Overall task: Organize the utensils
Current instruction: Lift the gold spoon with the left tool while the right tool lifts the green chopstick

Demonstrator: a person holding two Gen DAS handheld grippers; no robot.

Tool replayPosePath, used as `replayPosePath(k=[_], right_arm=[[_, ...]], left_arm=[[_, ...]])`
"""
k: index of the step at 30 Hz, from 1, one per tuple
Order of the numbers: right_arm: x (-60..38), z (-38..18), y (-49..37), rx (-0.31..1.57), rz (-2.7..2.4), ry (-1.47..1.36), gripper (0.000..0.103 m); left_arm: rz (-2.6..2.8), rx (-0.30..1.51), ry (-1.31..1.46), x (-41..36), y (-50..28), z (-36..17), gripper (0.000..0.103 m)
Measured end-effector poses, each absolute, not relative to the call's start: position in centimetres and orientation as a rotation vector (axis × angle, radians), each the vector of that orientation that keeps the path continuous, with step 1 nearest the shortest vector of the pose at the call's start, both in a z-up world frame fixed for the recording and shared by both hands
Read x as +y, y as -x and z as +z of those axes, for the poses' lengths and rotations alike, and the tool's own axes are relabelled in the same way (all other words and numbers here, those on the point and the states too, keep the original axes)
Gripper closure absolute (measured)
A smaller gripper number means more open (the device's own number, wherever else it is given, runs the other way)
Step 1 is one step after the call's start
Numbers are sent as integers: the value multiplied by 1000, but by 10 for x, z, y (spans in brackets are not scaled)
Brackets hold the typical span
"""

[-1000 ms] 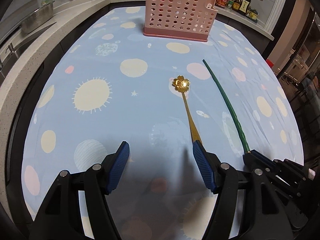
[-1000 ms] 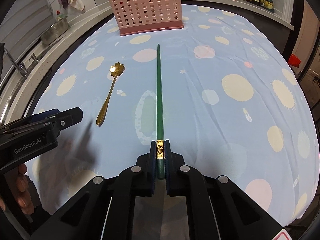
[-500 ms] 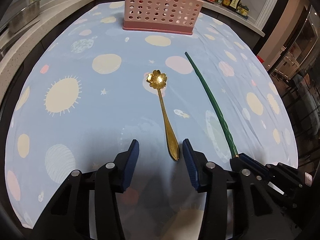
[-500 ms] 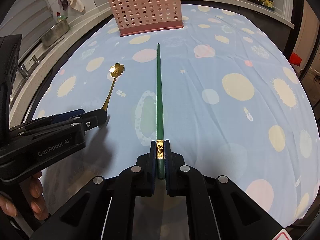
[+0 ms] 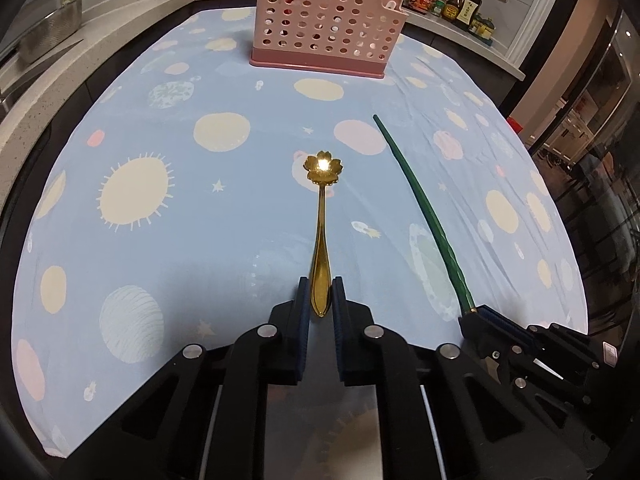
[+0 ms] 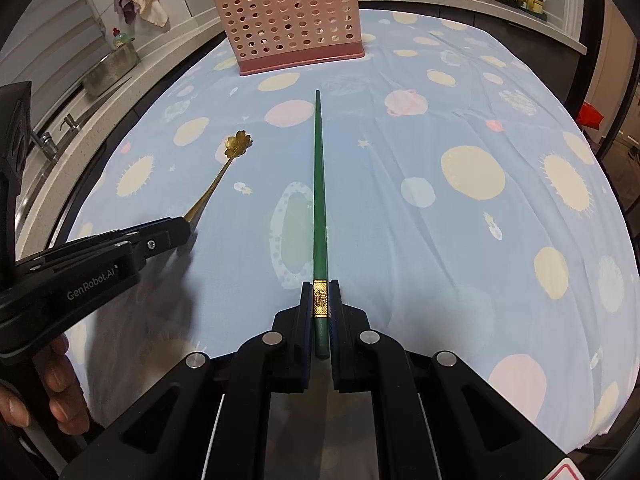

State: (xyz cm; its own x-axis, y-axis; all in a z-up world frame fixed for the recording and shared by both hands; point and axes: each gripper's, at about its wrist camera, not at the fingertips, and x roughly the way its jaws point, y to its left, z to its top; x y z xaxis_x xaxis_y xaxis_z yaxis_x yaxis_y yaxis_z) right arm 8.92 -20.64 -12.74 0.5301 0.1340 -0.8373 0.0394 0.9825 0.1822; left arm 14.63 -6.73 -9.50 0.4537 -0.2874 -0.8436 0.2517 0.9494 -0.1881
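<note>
A gold spoon (image 5: 321, 236) with a flower-shaped bowl lies on the blue patterned cloth (image 5: 160, 220). My left gripper (image 5: 321, 294) is shut on the spoon's handle end. The spoon also shows in the right wrist view (image 6: 224, 172), with my left gripper (image 6: 182, 228) at its handle. My right gripper (image 6: 320, 300) is shut on the thick end of a green chopstick (image 6: 319, 184), which points toward the pink perforated utensil basket (image 6: 292, 20). The chopstick (image 5: 420, 204) and the basket (image 5: 324, 20) also show in the left wrist view.
Sauce bottles (image 5: 460, 4) stand on the counter behind the basket at the right. A metal pot (image 6: 108, 68) and a tap (image 6: 48, 140) sit on the counter to the left. The table edge drops off at the right.
My left gripper moved right and forward over the spoon's handle and closed on it. My right gripper kept hold of the green chopstick without moving.
</note>
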Motion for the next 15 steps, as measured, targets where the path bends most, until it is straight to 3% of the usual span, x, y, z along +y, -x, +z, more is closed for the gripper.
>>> replayPosePath(k=[15], right_arm=[[-221, -64, -83, 865, 68, -257, 96]], left_arm=[[-304, 926, 81, -42, -141, -35, 93]])
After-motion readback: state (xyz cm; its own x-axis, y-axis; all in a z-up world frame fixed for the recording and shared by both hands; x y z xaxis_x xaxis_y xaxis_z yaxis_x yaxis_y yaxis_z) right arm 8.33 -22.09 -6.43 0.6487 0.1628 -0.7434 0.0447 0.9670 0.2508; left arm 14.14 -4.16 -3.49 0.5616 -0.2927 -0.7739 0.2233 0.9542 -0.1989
